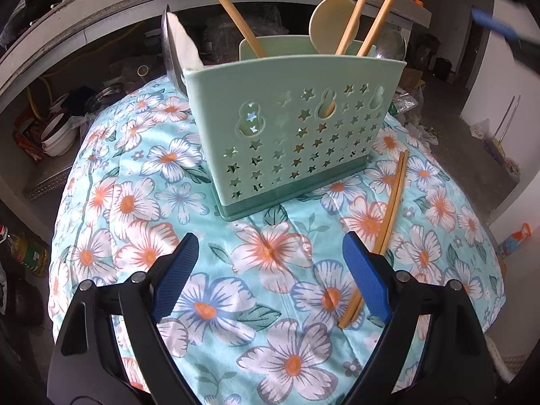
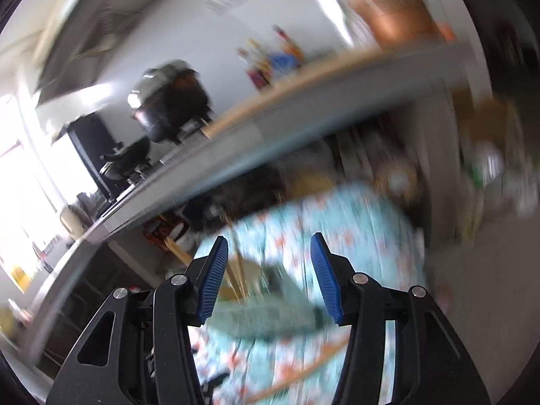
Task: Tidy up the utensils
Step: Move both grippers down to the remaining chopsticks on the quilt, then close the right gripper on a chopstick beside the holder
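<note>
A mint green utensil holder (image 1: 287, 128) with star cutouts stands on the floral cloth (image 1: 236, 270). It holds wooden chopsticks (image 1: 357, 17), a cream spoon (image 1: 329, 23) and a metal utensil (image 1: 172, 47). A pair of wooden chopsticks (image 1: 381, 236) lies on the cloth right of the holder, beside my left gripper's right finger. My left gripper (image 1: 268, 246) is open and empty, in front of the holder. My right gripper (image 2: 268, 246) is open and empty, above the blurred holder (image 2: 266, 314). A blurred chopstick (image 2: 303, 371) lies below it.
A grey counter (image 1: 101, 17) with shelves of bowls (image 1: 59, 135) runs behind the table. A bottle (image 1: 27, 253) stands at the left on the floor. The right wrist view is motion-blurred and shows a counter (image 2: 270, 108) with a dark pot (image 2: 172, 98).
</note>
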Demonstrator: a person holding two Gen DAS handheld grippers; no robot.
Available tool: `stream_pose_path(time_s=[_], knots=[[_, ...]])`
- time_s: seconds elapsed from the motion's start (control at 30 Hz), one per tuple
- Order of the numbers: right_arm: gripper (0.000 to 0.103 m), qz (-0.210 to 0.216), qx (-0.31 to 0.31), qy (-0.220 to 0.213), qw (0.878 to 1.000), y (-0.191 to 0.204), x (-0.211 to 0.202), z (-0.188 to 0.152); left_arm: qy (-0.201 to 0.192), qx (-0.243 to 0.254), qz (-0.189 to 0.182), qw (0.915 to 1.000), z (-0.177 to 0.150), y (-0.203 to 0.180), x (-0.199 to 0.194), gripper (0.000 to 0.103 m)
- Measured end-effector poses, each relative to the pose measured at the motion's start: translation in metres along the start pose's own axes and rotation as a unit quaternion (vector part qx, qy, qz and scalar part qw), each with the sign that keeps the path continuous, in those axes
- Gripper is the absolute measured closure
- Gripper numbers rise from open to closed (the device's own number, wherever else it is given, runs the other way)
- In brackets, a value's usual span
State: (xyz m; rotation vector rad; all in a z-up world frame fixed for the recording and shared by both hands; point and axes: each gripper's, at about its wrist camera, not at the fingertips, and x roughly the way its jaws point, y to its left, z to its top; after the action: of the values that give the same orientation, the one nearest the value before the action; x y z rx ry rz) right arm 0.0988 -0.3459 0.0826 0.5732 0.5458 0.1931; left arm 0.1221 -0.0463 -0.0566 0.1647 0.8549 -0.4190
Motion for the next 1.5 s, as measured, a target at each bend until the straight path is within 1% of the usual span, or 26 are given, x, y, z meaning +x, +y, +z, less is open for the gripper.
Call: stream_pose_path(time_s=[0.07,0.13,0.2,0.23,0.3,0.37,0.47,0.53,0.57,0.6,0.67,0.7,0.77,0.9,1.0,1.03,1.13,1.5], knots=[[0.053,0.006,0.06,0.037,0.997,-0.029,0.01,-0.025,0.001,0.0,-0.002,1.0,-0.002,0.004,0.004,0.02],[0.053,0.012,0.115,0.074,0.991,-0.054,0.024,-0.055,0.001,0.002,-0.002,1.0,-0.002,0.008,0.007,0.02],[0.053,0.017,0.158,0.108,0.981,-0.069,0.039,-0.086,0.002,0.004,-0.002,1.0,-0.003,0.013,0.011,0.02],[0.053,0.02,0.186,0.131,0.974,-0.078,0.051,-0.106,0.003,0.005,-0.001,1.0,-0.003,0.015,0.013,0.02],[0.054,0.03,0.224,0.16,0.961,-0.087,0.069,-0.133,0.007,0.006,-0.002,1.0,-0.004,0.018,0.015,0.02],[0.058,0.03,0.249,0.182,0.951,-0.091,0.085,-0.151,0.01,0.007,-0.002,0.9999,-0.003,0.02,0.018,0.02],[0.065,0.031,0.278,0.204,0.938,-0.097,0.103,-0.168,0.012,0.007,-0.006,0.9999,-0.003,0.021,0.021,0.02],[0.068,0.043,0.291,0.208,0.933,-0.103,0.112,-0.174,0.013,0.007,-0.008,0.9999,-0.003,0.02,0.023,0.02],[0.073,0.048,0.295,0.207,0.932,-0.105,0.114,-0.175,0.014,0.006,-0.009,0.9998,-0.003,0.02,0.024,0.02],[0.076,0.052,0.303,0.205,0.929,-0.108,0.117,-0.176,0.016,0.005,-0.01,0.9998,-0.003,0.019,0.025,0.02],[0.087,0.058,0.316,0.204,0.925,-0.115,0.121,-0.178,0.018,0.003,-0.014,0.9997,-0.004,0.019,0.027,0.02],[0.088,0.061,0.324,0.203,0.922,-0.118,0.123,-0.179,0.021,0.002,-0.015,0.9997,-0.004,0.019,0.028,0.02],[0.09,0.07,0.334,0.199,0.919,-0.12,0.125,-0.179,0.023,0.003,-0.016,0.9996,-0.004,0.018,0.03,0.02],[0.09,0.08,0.343,0.195,0.915,-0.122,0.131,-0.176,0.026,0.004,-0.016,0.9995,-0.003,0.017,0.031,0.02],[0.091,0.078,0.342,0.193,0.916,-0.121,0.133,-0.175,0.027,0.006,-0.017,0.9995,-0.002,0.014,0.031,0.02],[0.092,0.077,0.341,0.194,0.917,-0.122,0.135,-0.17,0.027,0.006,-0.017,0.9995,-0.002,0.014,0.031,0.02],[0.095,0.08,0.346,0.192,0.915,-0.127,0.129,-0.172,0.029,0.007,-0.017,0.9994,-0.003,0.012,0.03,0.02],[0.096,0.097,0.358,0.197,0.907,-0.136,0.117,-0.179,0.034,0.009,-0.022,0.9991,-0.001,0.005,0.031,0.02]])
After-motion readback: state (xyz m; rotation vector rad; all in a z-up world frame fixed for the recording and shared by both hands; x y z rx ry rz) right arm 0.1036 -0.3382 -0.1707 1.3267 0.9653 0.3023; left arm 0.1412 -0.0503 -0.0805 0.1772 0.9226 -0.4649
